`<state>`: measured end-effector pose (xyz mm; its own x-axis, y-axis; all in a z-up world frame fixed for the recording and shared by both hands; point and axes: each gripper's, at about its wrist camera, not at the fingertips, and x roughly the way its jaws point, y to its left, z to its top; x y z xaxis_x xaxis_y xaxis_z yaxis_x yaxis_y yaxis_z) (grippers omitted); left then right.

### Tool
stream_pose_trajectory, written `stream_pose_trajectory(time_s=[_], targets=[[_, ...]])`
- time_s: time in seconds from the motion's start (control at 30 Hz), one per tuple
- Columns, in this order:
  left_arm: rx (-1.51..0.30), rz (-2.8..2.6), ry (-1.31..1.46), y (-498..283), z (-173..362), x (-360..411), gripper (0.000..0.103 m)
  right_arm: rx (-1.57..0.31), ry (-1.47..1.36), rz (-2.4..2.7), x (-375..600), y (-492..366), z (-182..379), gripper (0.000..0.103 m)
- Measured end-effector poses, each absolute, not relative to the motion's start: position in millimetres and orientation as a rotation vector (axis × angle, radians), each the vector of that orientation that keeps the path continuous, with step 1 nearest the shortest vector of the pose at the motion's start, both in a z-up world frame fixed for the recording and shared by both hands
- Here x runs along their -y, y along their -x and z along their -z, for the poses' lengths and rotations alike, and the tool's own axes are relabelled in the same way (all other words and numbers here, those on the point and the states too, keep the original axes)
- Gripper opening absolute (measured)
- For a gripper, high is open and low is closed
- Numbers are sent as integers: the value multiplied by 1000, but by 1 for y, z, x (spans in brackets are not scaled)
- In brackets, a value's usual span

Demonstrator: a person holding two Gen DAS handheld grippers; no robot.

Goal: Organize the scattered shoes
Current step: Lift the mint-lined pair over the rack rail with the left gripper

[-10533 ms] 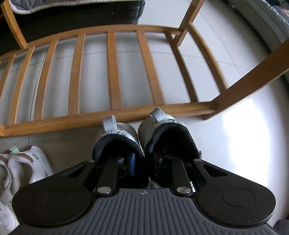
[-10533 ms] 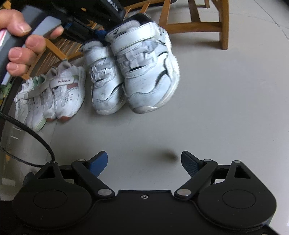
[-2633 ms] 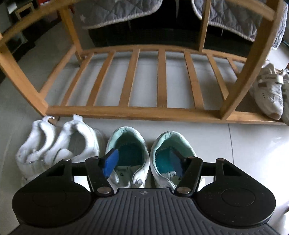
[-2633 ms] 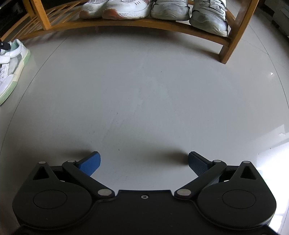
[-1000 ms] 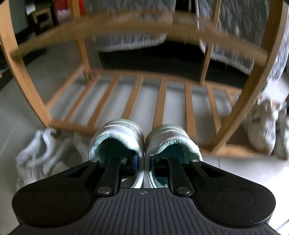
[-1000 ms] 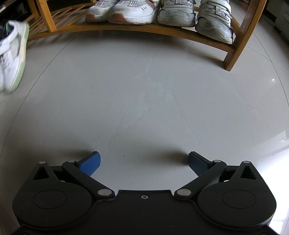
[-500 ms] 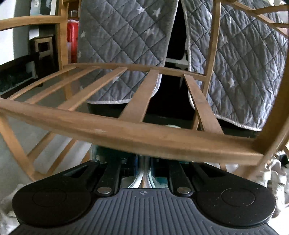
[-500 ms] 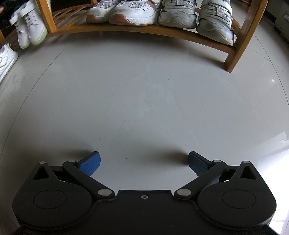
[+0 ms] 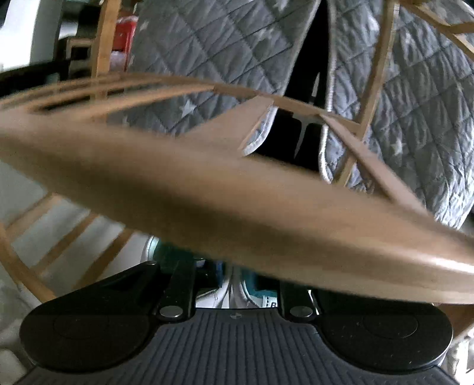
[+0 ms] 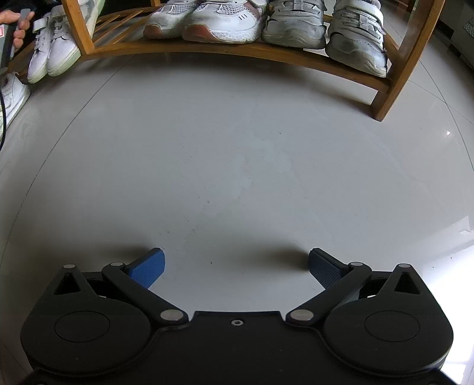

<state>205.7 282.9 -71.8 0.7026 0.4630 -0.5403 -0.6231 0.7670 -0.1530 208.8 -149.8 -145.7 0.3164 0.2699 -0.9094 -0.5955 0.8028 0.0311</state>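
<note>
Left wrist view. One left gripper (image 9: 235, 284), its two fingers drawn close together and clamped on the inner heel walls of one pair of white shoes with mint lining (image 9: 237, 291); only the two heel collars showed, pressed side by side between and around the fingers. One blurred wooden rail (image 9: 237, 201) of the rack crossed the whole frame just above the gripper and hid the rest of the pair. Behind it, several slats of a shelf, two upright posts, and two grey quilted covers (image 9: 225, 50) with white stars hanging either side of a dark gap. One red object (image 9: 126, 32) at upper left, too blurred to identify.

Right wrist view. One right gripper (image 10: 236, 268), its two blue-padded fingers spread wide with nothing between them, above bare pale tile floor (image 10: 237, 165). One wooden rack (image 10: 382, 88) along the top edge. On its lowest shelf, four shoes in a row: one pair with reddish soles (image 10: 207, 20), one grey-white strapped pair (image 10: 326, 26). At the left, the mint-trimmed pair seen from outside, beside the rack's left post, off the floor. One further white shoe (image 10: 11, 94) on the floor at the left edge. One hand (image 10: 16, 25), partly visible at the upper left corner, gripping a handle.
</note>
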Motion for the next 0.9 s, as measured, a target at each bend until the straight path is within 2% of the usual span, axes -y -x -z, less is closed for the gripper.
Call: stream_pose_trajectory(time_s=[0.23, 0.4, 0.47, 0.67, 0.9], targets=[[-515, -608, 273, -210, 76, -276, 21, -1109, 340, -588, 150, -209, 146, 103], [-502, -600, 276, -209, 76, -274, 37, -1108, 340, -588, 150, -209, 146, 103], [-501, -586, 282, -208, 75, -274, 38, -1107, 341, -589, 150, -209, 146, 103], [-444, -572, 285, -189, 76, -272, 49, -1105, 341, -591, 150, -208, 146, 103], [-440, -547, 283, -162, 65, -273, 56, -1103, 342, -592, 149, -208, 146, 103]])
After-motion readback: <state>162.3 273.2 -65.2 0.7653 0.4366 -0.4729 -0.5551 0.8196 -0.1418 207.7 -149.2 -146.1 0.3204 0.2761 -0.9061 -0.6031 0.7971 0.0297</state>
